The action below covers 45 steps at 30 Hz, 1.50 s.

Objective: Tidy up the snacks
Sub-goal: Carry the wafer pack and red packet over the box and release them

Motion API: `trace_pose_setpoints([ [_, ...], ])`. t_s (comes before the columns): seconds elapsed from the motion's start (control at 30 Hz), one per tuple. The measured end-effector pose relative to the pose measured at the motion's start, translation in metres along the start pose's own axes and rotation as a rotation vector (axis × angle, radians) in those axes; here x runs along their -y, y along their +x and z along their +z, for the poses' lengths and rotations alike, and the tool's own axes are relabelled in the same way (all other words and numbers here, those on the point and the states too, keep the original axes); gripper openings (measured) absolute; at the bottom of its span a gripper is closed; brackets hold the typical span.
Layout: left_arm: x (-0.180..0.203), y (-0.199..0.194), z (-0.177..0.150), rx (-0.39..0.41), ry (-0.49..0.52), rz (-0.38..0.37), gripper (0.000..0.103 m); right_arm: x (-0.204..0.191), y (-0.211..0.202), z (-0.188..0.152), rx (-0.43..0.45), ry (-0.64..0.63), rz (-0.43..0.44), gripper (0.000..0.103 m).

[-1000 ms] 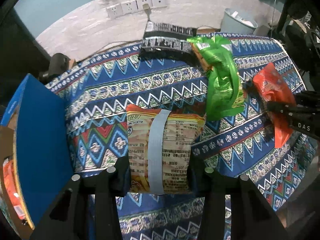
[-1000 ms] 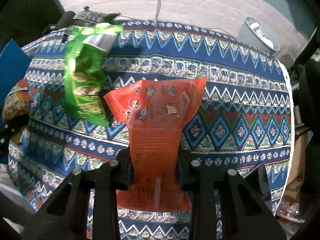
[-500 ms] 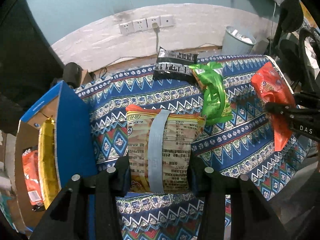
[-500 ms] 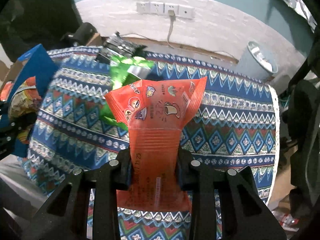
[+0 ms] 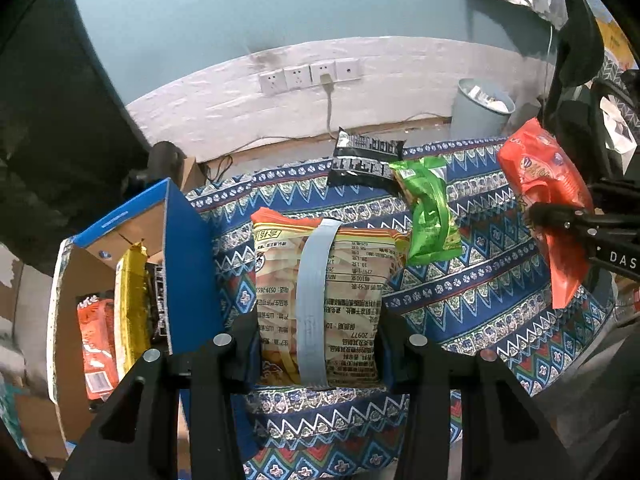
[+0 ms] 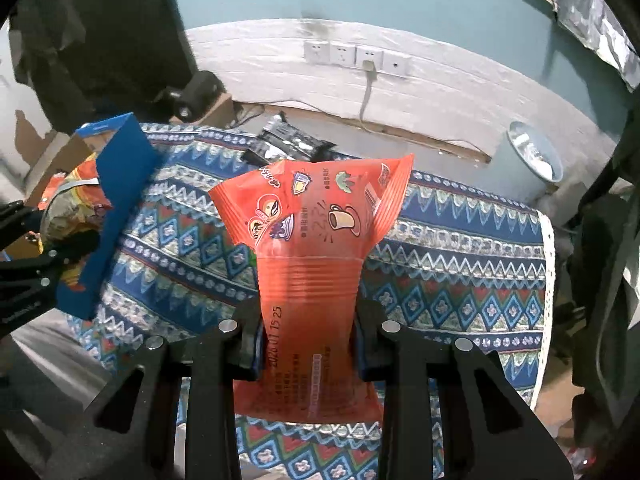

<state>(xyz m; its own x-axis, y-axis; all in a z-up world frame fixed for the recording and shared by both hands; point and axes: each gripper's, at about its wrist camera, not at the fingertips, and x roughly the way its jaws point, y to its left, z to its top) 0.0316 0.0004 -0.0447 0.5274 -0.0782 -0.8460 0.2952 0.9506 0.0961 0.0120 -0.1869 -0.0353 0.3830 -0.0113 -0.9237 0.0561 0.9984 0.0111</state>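
Note:
My left gripper point(image 5: 318, 356) is shut on a yellow snack bag point(image 5: 320, 288) with a grey strip, held above the patterned table point(image 5: 480, 312). My right gripper point(image 6: 308, 344) is shut on an orange snack bag point(image 6: 308, 248), held high over the table; that bag also shows at the right of the left wrist view point(image 5: 552, 208). A green bag point(image 5: 430, 208) and a black bag point(image 5: 364, 160) lie on the far part of the table. An open blue cardboard box point(image 5: 184, 264) stands at the table's left edge and holds an orange pack point(image 5: 96, 344) and a yellow pack point(image 5: 132, 312).
A grey waste bin point(image 5: 480, 112) stands on the floor behind the table, below a wall with sockets point(image 5: 308, 76). Dark chairs and gear crowd the right side point(image 6: 600, 240). The black bag also shows in the right wrist view point(image 6: 288, 144).
Both grippers have risen and pulled back from the table with their bags. The open box and its packs have come into the left wrist view.

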Motion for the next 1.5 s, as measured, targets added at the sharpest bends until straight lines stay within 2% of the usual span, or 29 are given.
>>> trace_pose_setpoints([
  [0.4, -0.016, -0.018, -0.002, 0.054, -0.014, 0.025, 0.045, -0.033, -0.005, 0.018, 0.027, -0.034, 0.06, 0.03],
  [0.73, -0.046, -0.023, -0.01, 0.065, -0.069, 0.048, 0.045, -0.074, -0.007, 0.042, 0.049, -0.081, 0.114, 0.03],
  [1.1, -0.089, -0.029, -0.027, 0.072, -0.154, 0.083, 0.045, -0.127, 0.0, 0.068, 0.059, -0.151, 0.171, 0.03],
  [1.5, -0.153, -0.036, -0.049, 0.074, -0.282, 0.135, 0.045, -0.2, 0.022, 0.096, 0.038, -0.226, 0.244, 0.03],
])
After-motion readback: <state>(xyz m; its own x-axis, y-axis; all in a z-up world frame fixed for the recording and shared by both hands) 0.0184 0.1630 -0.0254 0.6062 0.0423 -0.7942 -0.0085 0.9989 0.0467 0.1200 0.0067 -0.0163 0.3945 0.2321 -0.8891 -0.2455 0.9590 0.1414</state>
